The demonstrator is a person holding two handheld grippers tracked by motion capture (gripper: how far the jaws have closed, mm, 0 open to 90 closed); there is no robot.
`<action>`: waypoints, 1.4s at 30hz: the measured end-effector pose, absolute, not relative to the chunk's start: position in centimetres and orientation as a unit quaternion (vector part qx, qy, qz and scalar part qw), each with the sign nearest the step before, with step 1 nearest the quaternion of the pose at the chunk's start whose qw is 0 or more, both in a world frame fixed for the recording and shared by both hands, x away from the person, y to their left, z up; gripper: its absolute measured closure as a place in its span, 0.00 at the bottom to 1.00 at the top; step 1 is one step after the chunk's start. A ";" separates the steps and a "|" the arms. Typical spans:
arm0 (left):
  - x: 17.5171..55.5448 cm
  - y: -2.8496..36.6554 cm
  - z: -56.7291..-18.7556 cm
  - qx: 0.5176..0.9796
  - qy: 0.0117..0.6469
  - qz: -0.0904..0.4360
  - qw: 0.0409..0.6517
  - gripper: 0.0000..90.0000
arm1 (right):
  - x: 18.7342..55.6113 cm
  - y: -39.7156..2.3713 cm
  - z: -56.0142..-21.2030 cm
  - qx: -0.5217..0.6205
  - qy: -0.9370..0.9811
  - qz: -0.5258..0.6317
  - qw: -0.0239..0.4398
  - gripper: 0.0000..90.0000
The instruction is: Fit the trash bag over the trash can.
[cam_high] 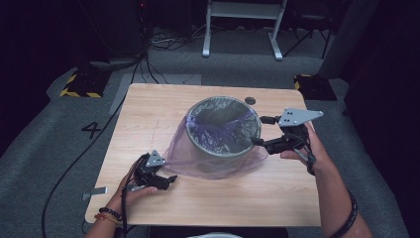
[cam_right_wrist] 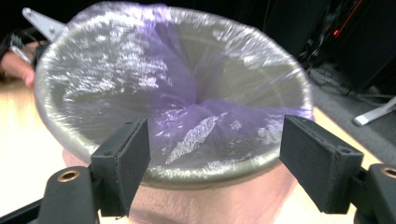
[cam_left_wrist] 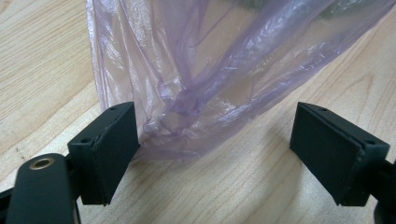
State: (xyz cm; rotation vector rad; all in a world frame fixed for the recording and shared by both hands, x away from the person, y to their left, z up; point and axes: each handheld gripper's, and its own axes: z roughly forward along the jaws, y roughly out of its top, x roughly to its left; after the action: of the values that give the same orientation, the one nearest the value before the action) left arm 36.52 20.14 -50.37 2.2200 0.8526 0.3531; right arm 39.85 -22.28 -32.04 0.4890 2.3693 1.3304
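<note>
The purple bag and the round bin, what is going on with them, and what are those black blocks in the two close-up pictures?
A person sits at a light wooden table and holds a pinching tool in each hand. The black blocks are the tools' jaws. One picture is taken from above the table. The other two come from small cameras riding on the tools.

On the table stands a round grey bin. A thin see-through purple plastic bag is draped into it and over its rim, spilling onto the wood.

The left gripper is low on the table, jaws wide apart, with the bag's loose edge between them. The right gripper is at the bin's rim, jaws also apart. Neither one is squeezing anything at this moment.
</note>
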 end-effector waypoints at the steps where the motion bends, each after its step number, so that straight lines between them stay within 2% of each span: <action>1: 36.5 20.1 -50.3 0.863 0.329 0.138 0.359 0.17 | 39.7 -22.5 -32.0 0.174 0.839 0.480 0.188 0.28; 11: 36.6 20.1 -50.3 0.863 0.331 0.135 0.358 0.17 | 37.6 -24.7 -32.8 0.177 0.835 0.480 0.202 0.27; 19: 36.5 20.1 -50.4 0.861 0.330 0.134 0.361 0.17 | 36.3 -26.9 -36.0 0.195 0.848 0.451 0.200 0.26; 29: 36.5 20.1 -50.4 0.862 0.330 0.135 0.362 0.17 | 36.3 -28.8 -40.6 0.237 0.860 0.407 0.194 0.26; 42: 36.5 20.1 -50.4 0.862 0.329 0.134 0.362 0.17 | 36.4 -30.0 -44.8 0.270 0.875 0.356 0.188 0.25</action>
State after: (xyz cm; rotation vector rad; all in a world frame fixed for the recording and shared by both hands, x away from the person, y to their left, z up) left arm 36.54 20.12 -50.39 2.2197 0.8477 0.3458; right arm 36.40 -29.99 -44.81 0.7600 2.4620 1.0006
